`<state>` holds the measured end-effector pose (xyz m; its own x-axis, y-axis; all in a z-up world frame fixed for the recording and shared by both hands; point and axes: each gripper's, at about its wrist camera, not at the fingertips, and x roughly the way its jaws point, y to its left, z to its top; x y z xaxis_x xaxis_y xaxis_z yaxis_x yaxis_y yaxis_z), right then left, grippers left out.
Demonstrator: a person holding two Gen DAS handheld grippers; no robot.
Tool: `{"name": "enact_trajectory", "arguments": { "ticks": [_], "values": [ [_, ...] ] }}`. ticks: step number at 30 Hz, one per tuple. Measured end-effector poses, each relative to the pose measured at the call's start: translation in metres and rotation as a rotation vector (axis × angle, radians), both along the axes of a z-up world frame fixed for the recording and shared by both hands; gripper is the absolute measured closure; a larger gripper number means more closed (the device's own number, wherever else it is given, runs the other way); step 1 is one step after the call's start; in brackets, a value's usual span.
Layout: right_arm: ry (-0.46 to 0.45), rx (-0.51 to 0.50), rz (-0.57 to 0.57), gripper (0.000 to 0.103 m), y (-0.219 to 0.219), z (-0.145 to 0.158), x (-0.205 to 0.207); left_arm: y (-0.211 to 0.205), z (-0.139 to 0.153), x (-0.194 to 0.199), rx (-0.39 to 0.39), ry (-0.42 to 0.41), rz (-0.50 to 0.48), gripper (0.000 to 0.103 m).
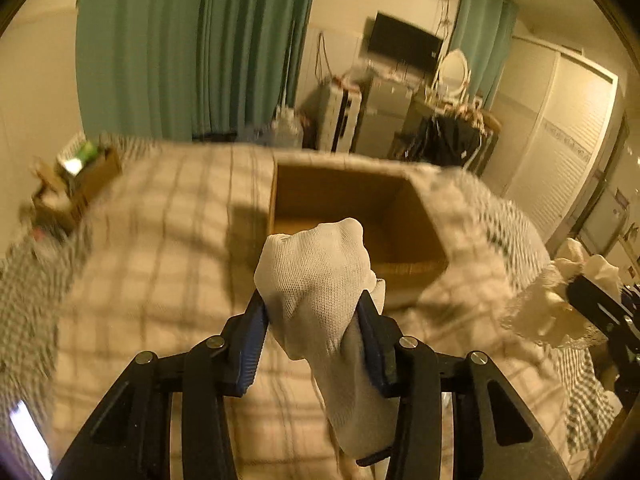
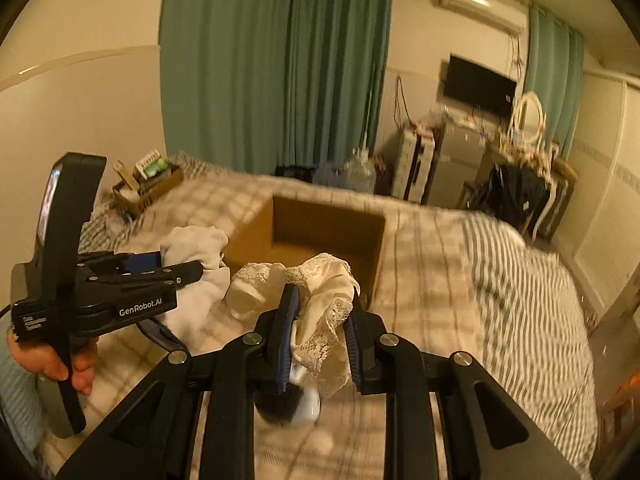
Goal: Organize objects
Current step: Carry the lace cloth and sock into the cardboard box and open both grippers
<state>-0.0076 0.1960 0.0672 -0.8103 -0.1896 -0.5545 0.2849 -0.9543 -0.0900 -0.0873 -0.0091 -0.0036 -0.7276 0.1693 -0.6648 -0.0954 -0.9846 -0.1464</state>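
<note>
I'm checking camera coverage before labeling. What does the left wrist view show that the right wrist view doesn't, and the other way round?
Only the left wrist view shows the left tongs head-on, shut on the white knit sock.

Only the right wrist view shows the person's left hand and the air conditioner.

Both show the open cardboard box on the checked bedspread, the right tongs gripping the lace-trimmed cloth, and the green curtains.

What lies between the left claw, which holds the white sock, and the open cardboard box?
Only bare checked bedspread, seen in the left wrist view, separates the left claw gripping the white sock from the cardboard box.
</note>
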Motion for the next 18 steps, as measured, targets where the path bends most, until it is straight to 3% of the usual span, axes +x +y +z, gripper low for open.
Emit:
{"name": "enact_trajectory", "arguments": {
  "ticks": [5,9,13,18],
  "values": [
    [0.039,0.011,0.029,0.083,-0.016,0.029,-0.037,0.004,0.042,-0.024,-0.020,0.091,-0.012,0.059],
    [0.013,-0.012,0.027,0.084,-0.023,0.039,-0.089,0.012,0.052,-0.059,-0.047,0.117,-0.031,0.059],
    [-0.027,-0.007,0.002,0.087,-0.024,0.026,-0.145,0.018,0.041,-0.100,-0.068,0.094,-0.037,0.059],
    [-0.121,-0.005,-0.016,0.091,-0.016,-0.018,-0.213,0.030,0.000,-0.152,-0.085,0.025,-0.063,0.059]
  ]
}}
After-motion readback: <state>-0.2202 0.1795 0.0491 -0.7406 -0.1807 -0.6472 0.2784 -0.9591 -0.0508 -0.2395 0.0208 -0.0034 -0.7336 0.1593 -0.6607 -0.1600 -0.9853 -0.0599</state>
